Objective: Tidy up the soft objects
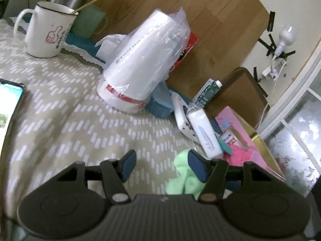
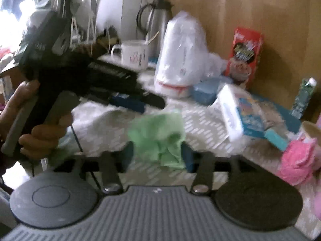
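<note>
A crumpled light-green cloth (image 2: 158,138) lies on the patterned tablecloth (image 2: 202,120), between the fingers of my right gripper (image 2: 157,155). The jaws stand wide and the blurred pads do not visibly squeeze it. In the left wrist view the same green cloth (image 1: 183,173) sits under and to the right of the right finger of my left gripper (image 1: 163,165), which is open with only tablecloth (image 1: 80,120) between its blue pads. A hand holds that left gripper (image 2: 148,103) just beyond the cloth. A pink fluffy item (image 2: 297,160) lies at the right, by a pink box (image 1: 250,140).
A plastic-wrapped stack of white cups (image 1: 144,60) leans mid-table, with a white mug (image 1: 47,34) and a steel flask (image 2: 158,24) behind. Tissue packs (image 1: 206,132), a tube (image 1: 208,92), a tape roll (image 1: 238,136) and a red box (image 2: 244,54) crowd the right. A phone (image 1: 10,100) lies left.
</note>
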`<state>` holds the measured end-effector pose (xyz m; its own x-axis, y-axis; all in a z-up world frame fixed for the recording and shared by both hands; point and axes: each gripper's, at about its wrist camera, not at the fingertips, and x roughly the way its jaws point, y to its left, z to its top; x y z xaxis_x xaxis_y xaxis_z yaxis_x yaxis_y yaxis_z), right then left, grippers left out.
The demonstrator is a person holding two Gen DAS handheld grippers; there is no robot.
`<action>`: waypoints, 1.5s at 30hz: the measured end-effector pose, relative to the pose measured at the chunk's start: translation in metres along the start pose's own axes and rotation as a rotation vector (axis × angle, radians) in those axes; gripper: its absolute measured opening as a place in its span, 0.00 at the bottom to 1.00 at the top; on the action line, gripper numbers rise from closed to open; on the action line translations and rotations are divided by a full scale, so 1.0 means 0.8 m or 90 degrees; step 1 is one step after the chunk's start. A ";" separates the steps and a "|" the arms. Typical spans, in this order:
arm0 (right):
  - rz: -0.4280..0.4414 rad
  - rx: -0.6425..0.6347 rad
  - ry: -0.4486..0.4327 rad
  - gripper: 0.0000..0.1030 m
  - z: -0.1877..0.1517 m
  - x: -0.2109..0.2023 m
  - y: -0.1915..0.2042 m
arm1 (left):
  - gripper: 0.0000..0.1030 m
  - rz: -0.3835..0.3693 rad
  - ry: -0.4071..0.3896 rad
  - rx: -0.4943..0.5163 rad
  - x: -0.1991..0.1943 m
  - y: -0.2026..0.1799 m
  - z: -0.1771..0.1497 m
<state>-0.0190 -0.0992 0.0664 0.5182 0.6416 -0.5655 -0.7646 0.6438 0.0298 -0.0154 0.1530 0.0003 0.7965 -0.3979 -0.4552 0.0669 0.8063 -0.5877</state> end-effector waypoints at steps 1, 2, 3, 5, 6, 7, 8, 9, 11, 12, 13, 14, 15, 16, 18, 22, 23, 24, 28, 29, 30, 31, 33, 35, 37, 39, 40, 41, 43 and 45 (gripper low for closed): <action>-0.002 0.004 -0.003 0.61 -0.001 -0.004 -0.002 | 0.59 -0.005 0.001 0.003 -0.006 -0.003 0.000; -0.004 0.008 -0.004 0.61 -0.001 -0.003 -0.005 | 0.59 -0.010 0.002 0.009 -0.010 -0.006 -0.001; -0.004 0.013 -0.005 0.61 -0.001 -0.003 -0.007 | 0.60 -0.015 0.004 0.018 -0.013 -0.012 -0.001; -0.001 0.018 0.000 0.62 -0.002 0.002 -0.010 | 0.64 -0.020 0.006 0.033 -0.015 -0.024 -0.002; 0.000 0.020 0.004 0.62 -0.001 0.006 -0.010 | 0.67 -0.026 0.009 0.040 -0.014 -0.030 -0.002; 0.002 0.022 0.008 0.62 -0.002 0.009 -0.010 | 0.68 -0.033 0.012 0.051 -0.012 -0.037 -0.003; 0.006 0.022 0.012 0.62 -0.003 0.010 -0.010 | 0.68 -0.036 0.015 0.064 -0.010 -0.043 -0.005; 0.009 0.023 0.018 0.62 -0.003 0.014 -0.009 | 0.68 -0.030 0.020 0.081 -0.006 -0.049 -0.007; 0.014 0.025 0.027 0.62 -0.002 0.023 -0.006 | 0.53 -0.006 0.040 0.107 0.006 -0.058 -0.013; 0.016 0.028 0.031 0.60 -0.003 0.027 -0.005 | 0.35 0.000 0.063 0.111 0.016 -0.059 -0.016; 0.023 0.033 0.039 0.54 -0.004 0.032 -0.006 | 0.25 0.000 0.087 0.106 0.025 -0.057 -0.020; 0.015 0.034 0.036 0.48 -0.005 0.034 -0.006 | 0.23 0.001 0.104 0.098 0.033 -0.055 -0.023; 0.006 0.031 0.030 0.32 -0.007 0.032 -0.005 | 0.22 -0.002 0.101 0.092 0.035 -0.053 -0.026; 0.006 0.033 0.027 0.23 -0.007 0.030 -0.007 | 0.21 -0.008 0.101 0.088 0.034 -0.055 -0.025; 0.011 0.049 0.022 0.15 -0.010 0.023 -0.014 | 0.19 -0.028 0.106 0.092 0.035 -0.062 -0.022; -0.039 0.045 -0.038 0.13 -0.016 -0.010 -0.016 | 0.19 -0.070 0.093 0.144 0.041 -0.105 -0.012; -0.058 0.041 -0.055 0.13 -0.017 -0.020 -0.020 | 0.19 -0.083 0.092 0.159 0.046 -0.120 -0.008; -0.079 0.041 -0.073 0.13 -0.018 -0.031 -0.024 | 0.19 -0.098 0.092 0.175 0.053 -0.136 -0.004; -0.183 0.069 -0.136 0.13 -0.024 -0.076 -0.055 | 0.19 -0.158 0.107 0.241 0.095 -0.216 0.010; -0.207 0.082 -0.149 0.13 -0.025 -0.086 -0.064 | 0.19 -0.173 0.109 0.260 0.105 -0.237 0.010; -0.232 0.096 -0.162 0.14 -0.028 -0.098 -0.075 | 0.20 -0.187 0.111 0.280 0.117 -0.257 0.009; -0.260 0.112 -0.174 0.14 -0.030 -0.111 -0.089 | 0.20 -0.198 0.115 0.294 0.127 -0.276 0.006; -0.304 0.135 -0.185 0.14 -0.037 -0.130 -0.110 | 0.20 -0.218 0.127 0.318 0.153 -0.312 0.001; -0.346 0.160 -0.190 0.14 -0.045 -0.145 -0.133 | 0.20 -0.231 0.143 0.330 0.179 -0.340 -0.007; -0.379 0.187 -0.187 0.14 -0.054 -0.157 -0.156 | 0.21 -0.236 0.157 0.337 0.203 -0.361 -0.015; -0.401 0.208 -0.182 0.14 -0.062 -0.158 -0.179 | 0.23 -0.230 0.168 0.335 0.226 -0.376 -0.022; -0.414 0.216 -0.177 0.14 -0.066 -0.160 -0.187 | 0.28 -0.222 0.173 0.334 0.238 -0.381 -0.026; -0.427 0.221 -0.170 0.15 -0.069 -0.159 -0.192 | 0.33 -0.210 0.176 0.334 0.246 -0.383 -0.029; -0.454 0.239 -0.154 0.23 -0.077 -0.157 -0.206 | 0.56 -0.172 0.177 0.338 0.261 -0.387 -0.036; -0.476 0.265 -0.155 0.44 -0.084 -0.157 -0.212 | 0.64 -0.157 0.175 0.339 0.265 -0.387 -0.042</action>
<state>0.0199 -0.3175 0.0770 0.9293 0.0337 -0.3678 -0.0173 0.9987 0.0477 0.1129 -0.1953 0.0632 0.5411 -0.6395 -0.5461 0.5737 0.7555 -0.3164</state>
